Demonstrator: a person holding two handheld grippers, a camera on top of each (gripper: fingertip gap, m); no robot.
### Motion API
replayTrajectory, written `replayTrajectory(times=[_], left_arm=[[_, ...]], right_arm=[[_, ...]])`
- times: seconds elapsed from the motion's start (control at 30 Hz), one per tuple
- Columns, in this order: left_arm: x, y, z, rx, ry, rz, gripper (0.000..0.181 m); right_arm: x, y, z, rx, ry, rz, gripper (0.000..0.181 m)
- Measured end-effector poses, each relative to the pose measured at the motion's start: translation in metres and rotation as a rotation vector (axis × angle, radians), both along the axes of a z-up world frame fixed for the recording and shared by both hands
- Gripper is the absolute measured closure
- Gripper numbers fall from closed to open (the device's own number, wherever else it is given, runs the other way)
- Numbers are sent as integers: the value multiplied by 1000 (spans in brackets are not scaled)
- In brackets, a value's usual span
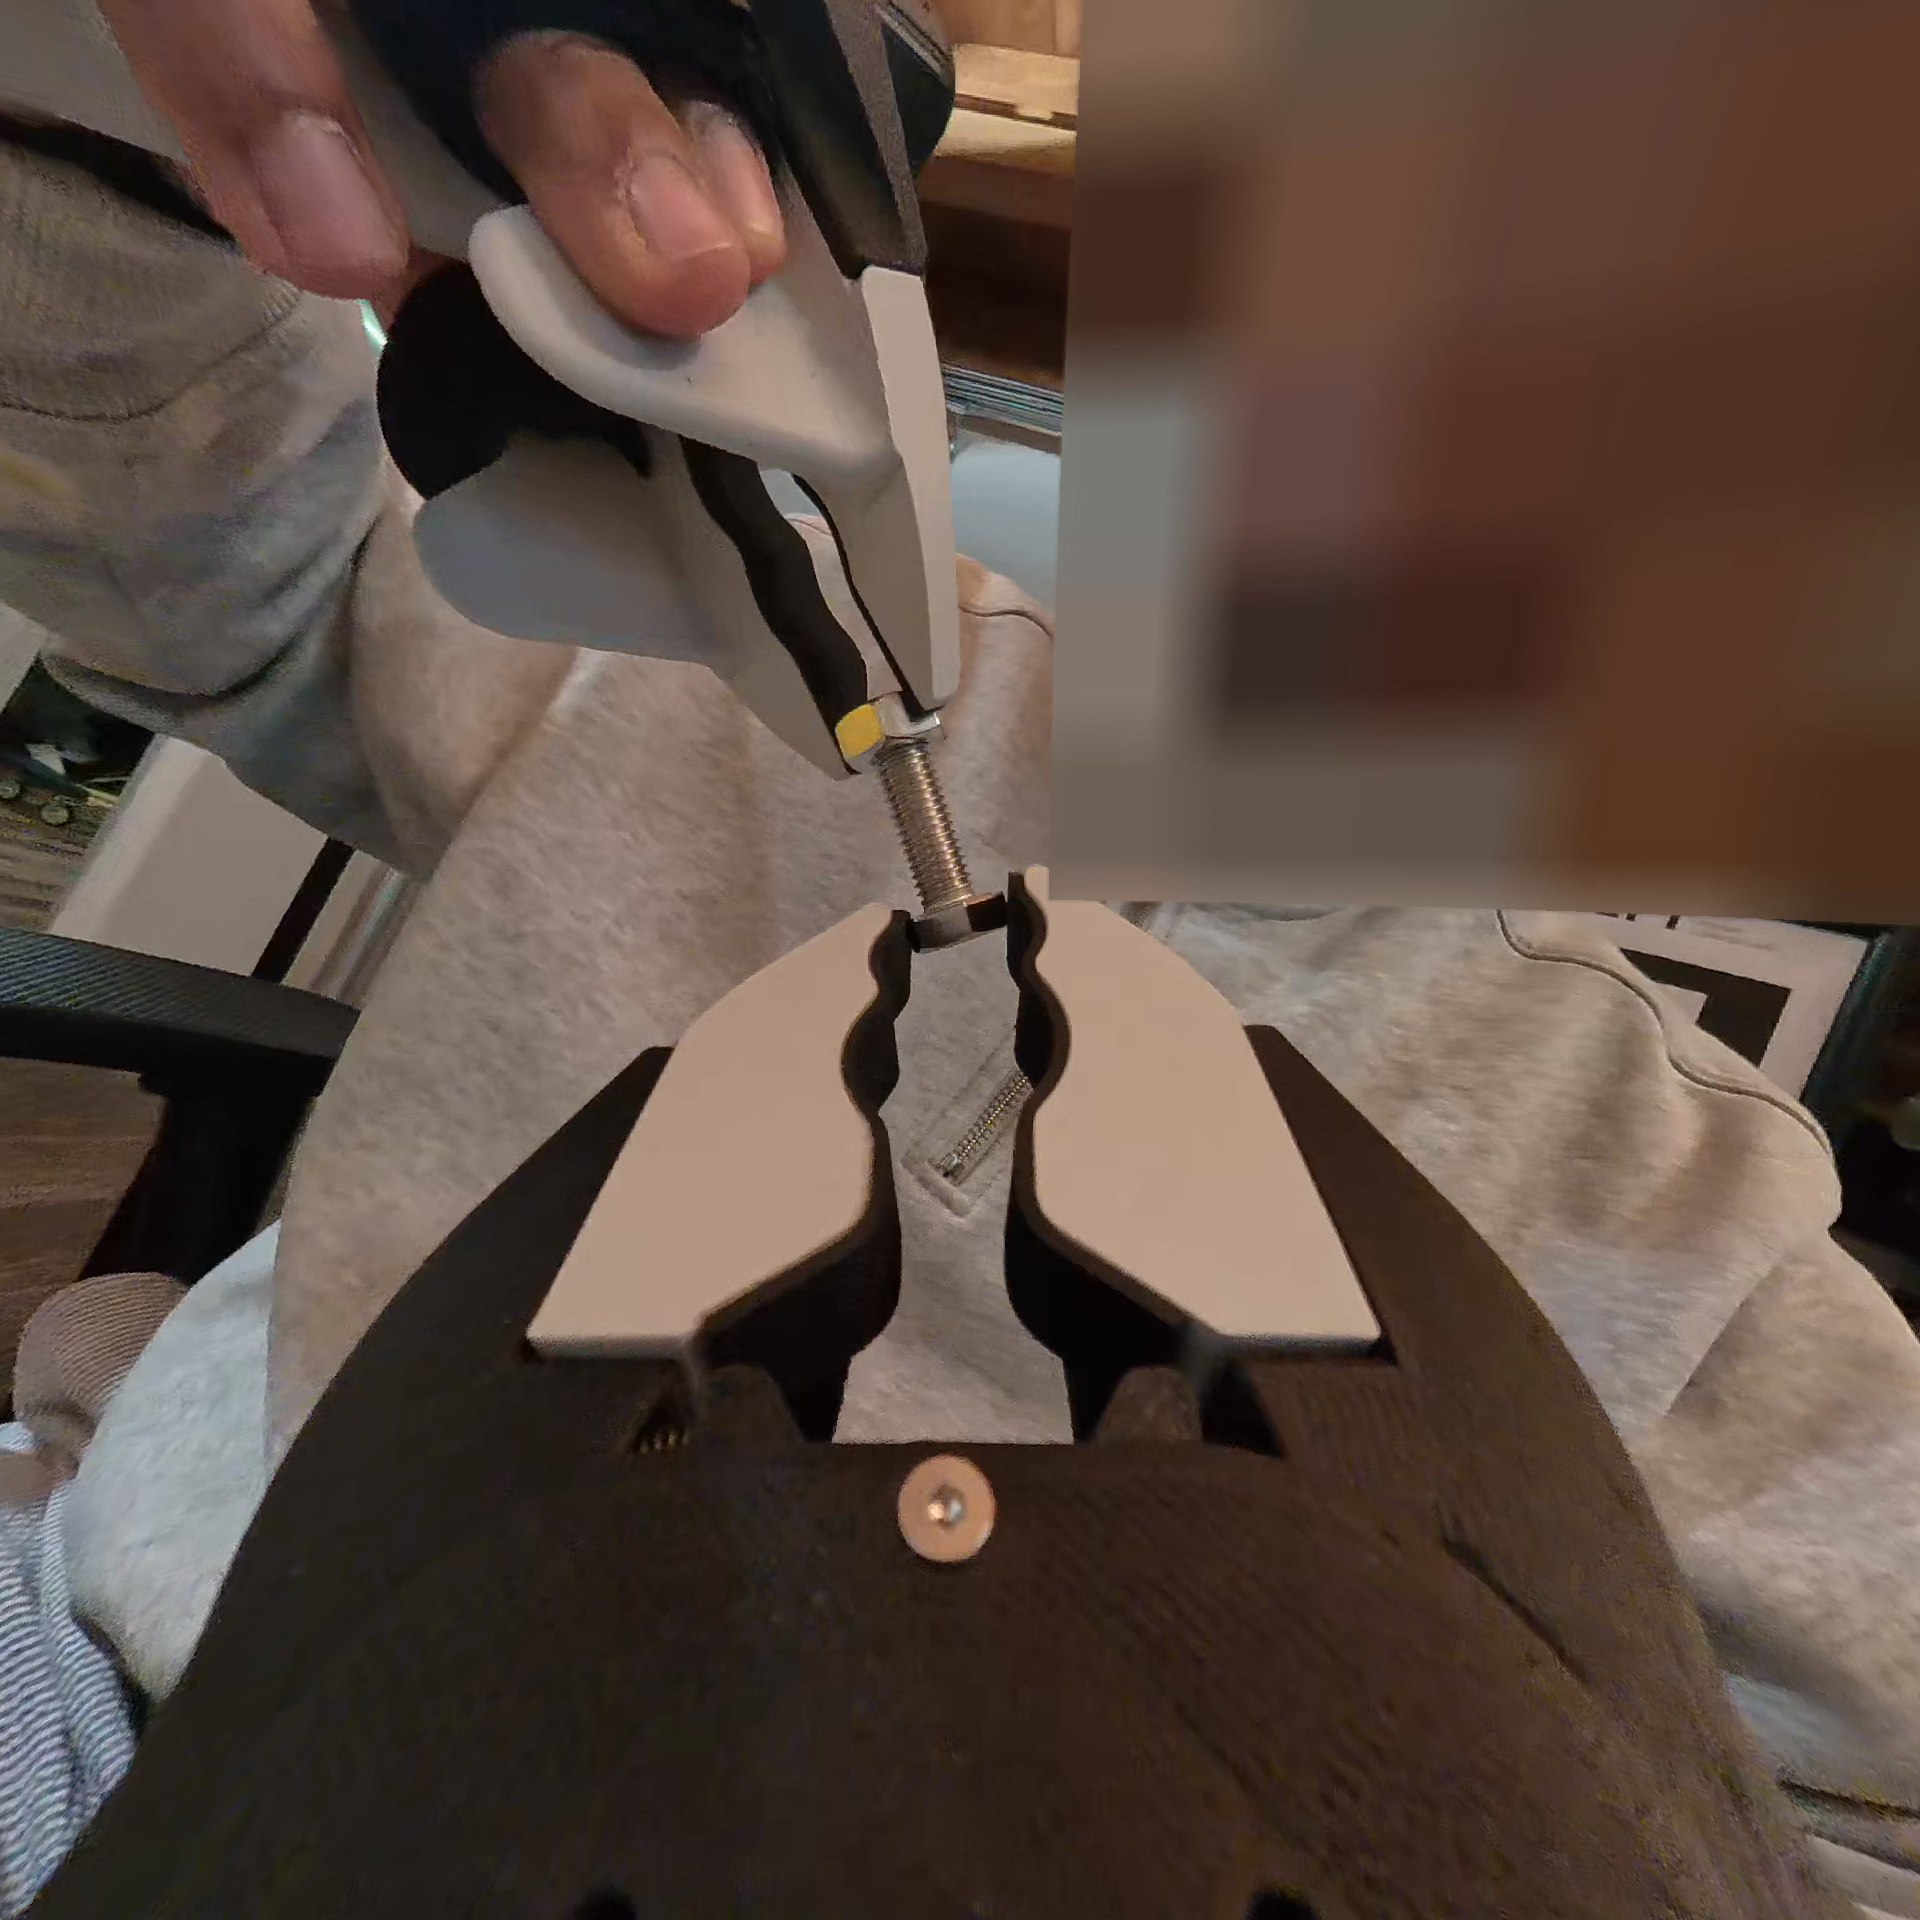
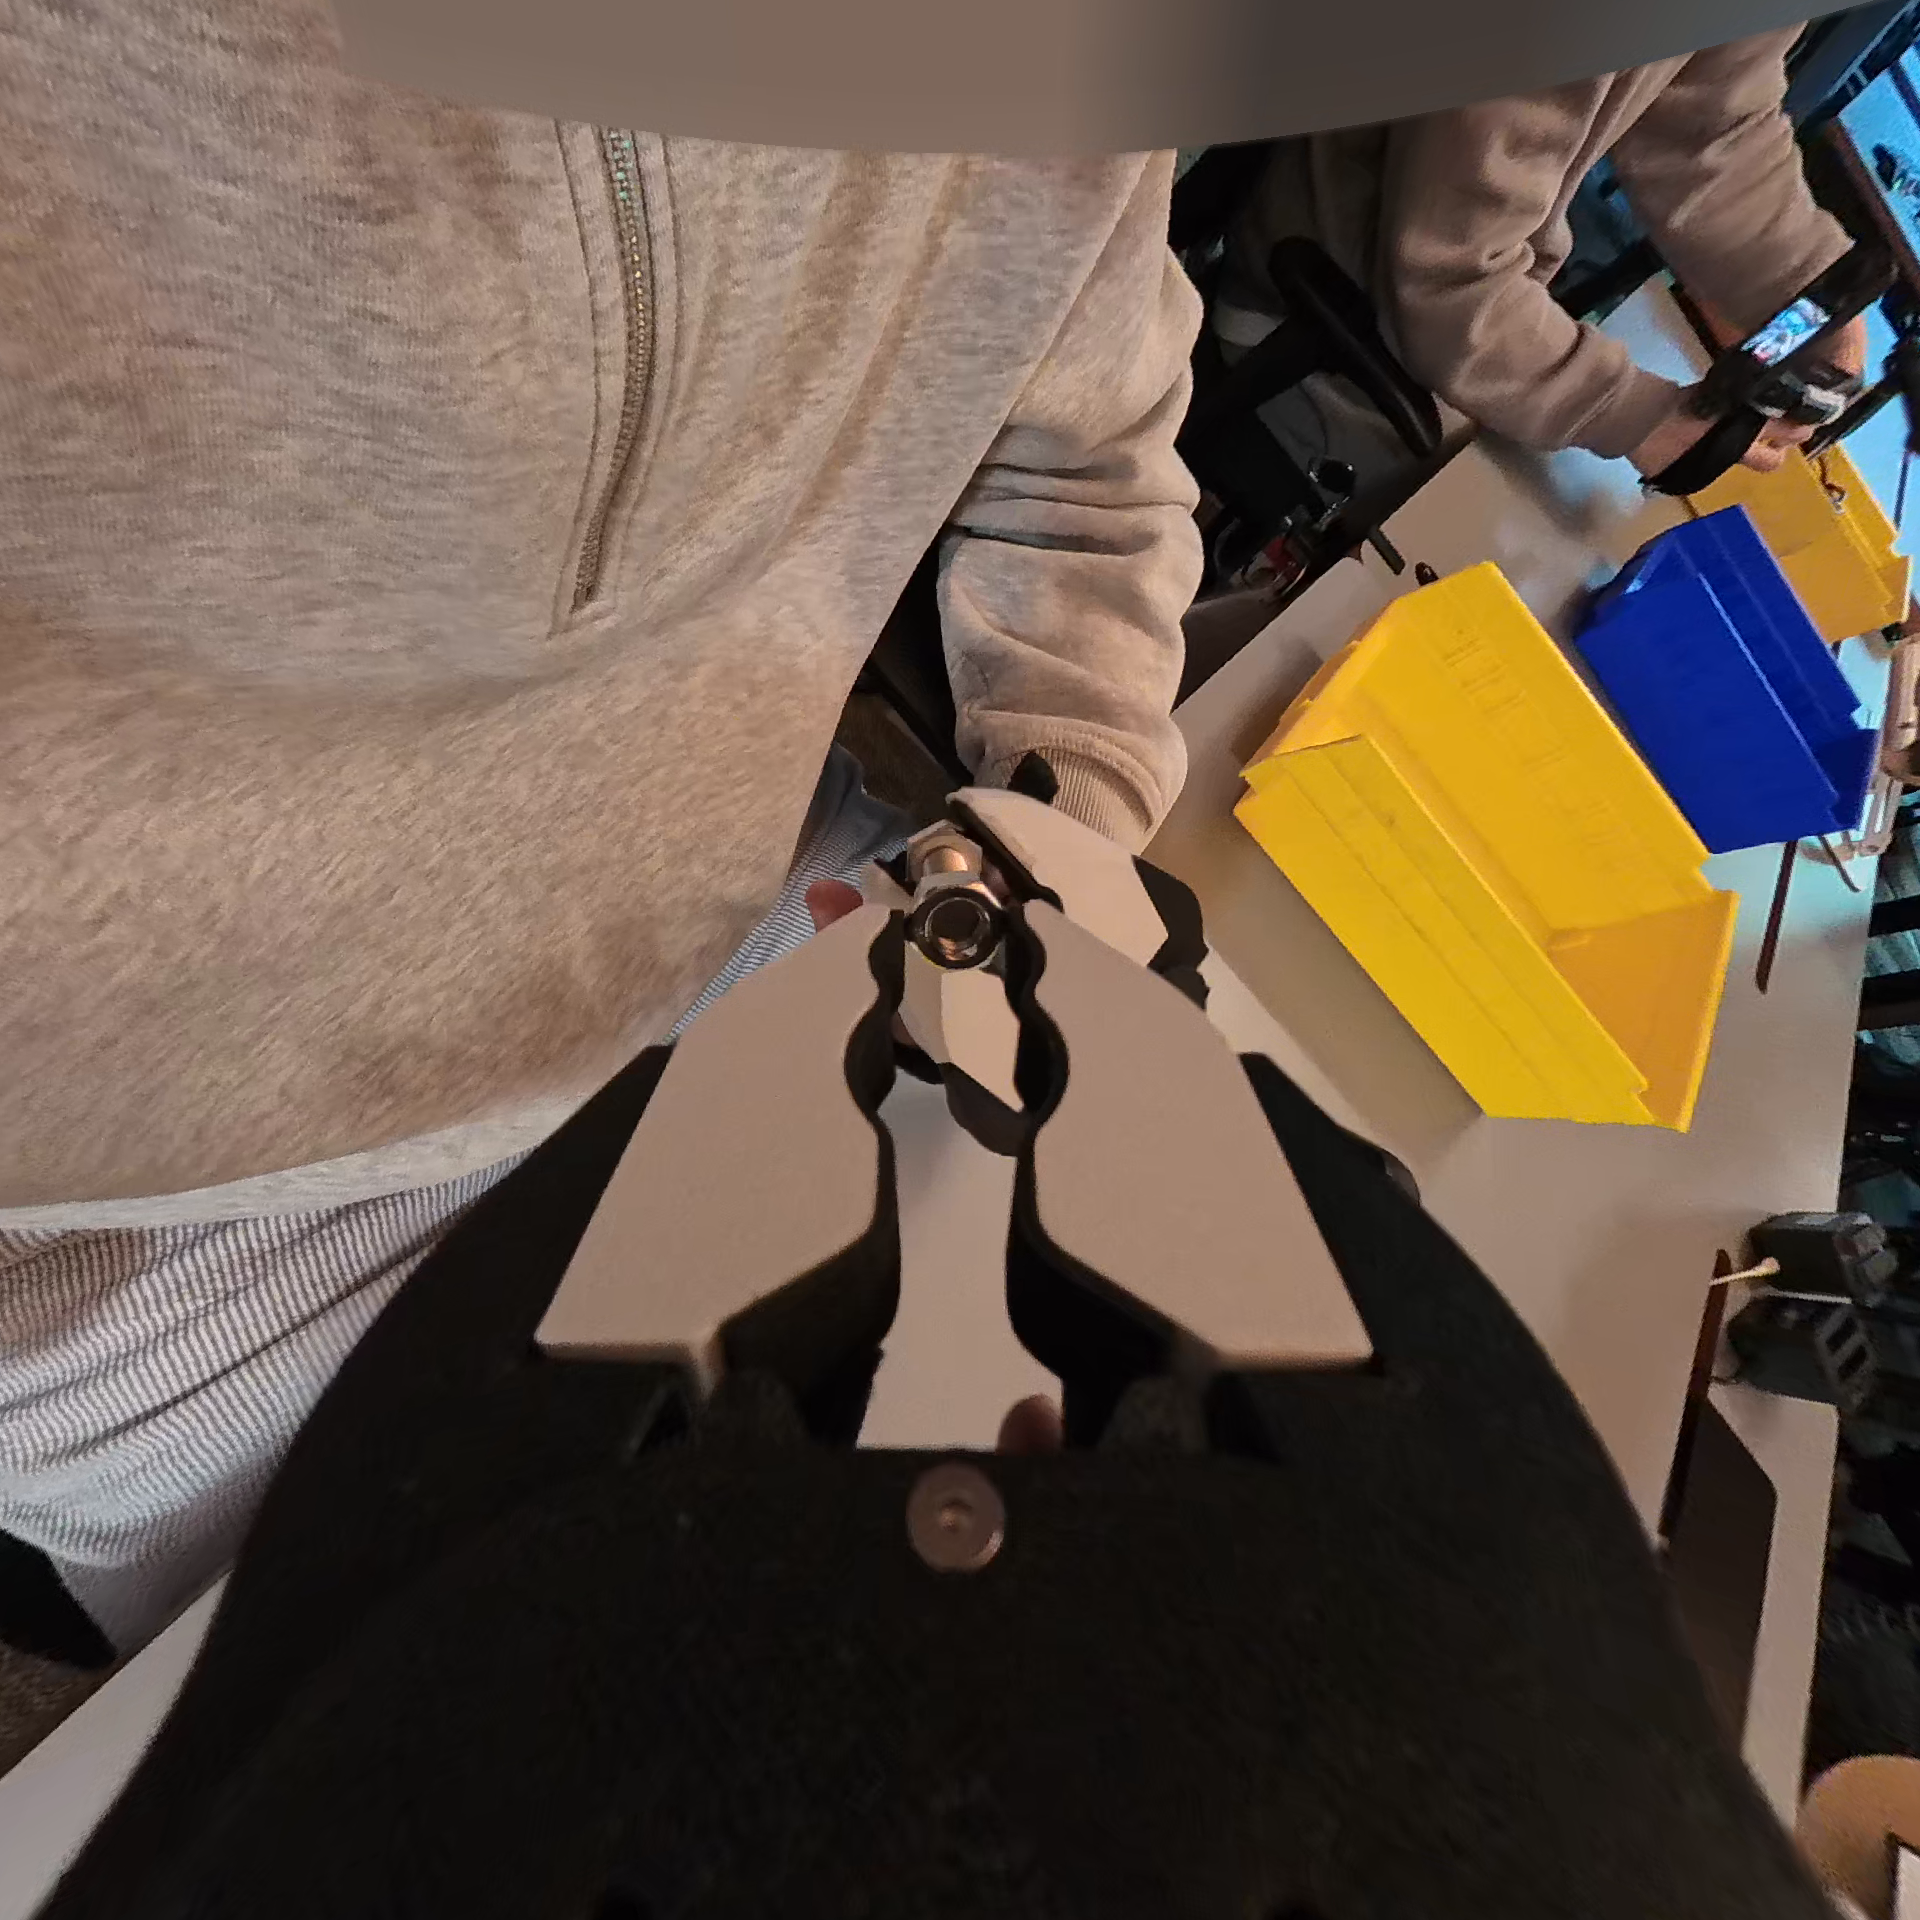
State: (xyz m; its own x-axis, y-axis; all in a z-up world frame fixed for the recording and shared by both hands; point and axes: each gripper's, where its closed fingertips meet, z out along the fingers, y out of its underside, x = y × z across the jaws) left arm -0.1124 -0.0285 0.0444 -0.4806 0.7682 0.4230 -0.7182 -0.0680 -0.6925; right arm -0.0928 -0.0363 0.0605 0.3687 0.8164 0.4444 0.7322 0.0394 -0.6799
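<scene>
Left gripper [image 1: 958,916] is clenched on the hex head of the bolt [image 1: 930,831], at the extreme tips. Right gripper [image 2: 951,927] is clenched on the nut [image 1: 896,725] at the shank's far end, in front of the person's chest. Both grasps are shallow, so they appear to need firm pressure and both tools kept in line with the thread. On the white table [image 2: 1558,1247], the yellow bin [image 2: 1475,852] shows nothing in its open mouth. The blue bin [image 2: 1725,675] hides its interior.
</scene>
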Motion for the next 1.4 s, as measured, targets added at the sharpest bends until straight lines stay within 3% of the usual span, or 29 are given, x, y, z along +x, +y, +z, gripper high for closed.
replayTrajectory(times=[0.07, 0.2, 0.33, 0.47, 0.57, 0.63, 0.73, 0.9, 1.1, 1.27, 1.4], left_arm=[[3, 0, -1, 8, -4, 31, 160], [29, 3, -1, 12, -6, 261, 161], [55, 1, -6, 63, -16, 478, 135], [81, -12, -26, 234, -168, 793, 128], [96, -16, -40, 361, -333, 1010, 129], [104, -18, -48, 443, -452, 1126, 131], [108, -21, -55, 527, -601, 1230, 132], [107, -28, -62, 580, -702, 1270, 144], [113, -22, -59, 577, -654, 1292, 163], [103, -25, -55, 529, -584, 1177, 164], [82, -30, -49, 441, -493, 979, 164]], right_arm=[[1, 1, 0, -8, 5, -14, 162], [19, 4, -1, -20, -1, -106, 162], [37, 2, -12, -56, -37, -175, 162], [50, -1, -25, -169, -18, -285, 162], [65, -5, -36, -380, 45, -484, 162], [74, -6, -41, -515, 109, -607, 162], [82, -4, -41, -555, 166, -679, 162], [93, -2, -44, -586, 168, -779, 162], [89, 0, -44, -589, 163, -784, 162], [80, 1, -40, -566, 146, -706, 162], [64, -6, -36, -511, 110, -521, 162]])
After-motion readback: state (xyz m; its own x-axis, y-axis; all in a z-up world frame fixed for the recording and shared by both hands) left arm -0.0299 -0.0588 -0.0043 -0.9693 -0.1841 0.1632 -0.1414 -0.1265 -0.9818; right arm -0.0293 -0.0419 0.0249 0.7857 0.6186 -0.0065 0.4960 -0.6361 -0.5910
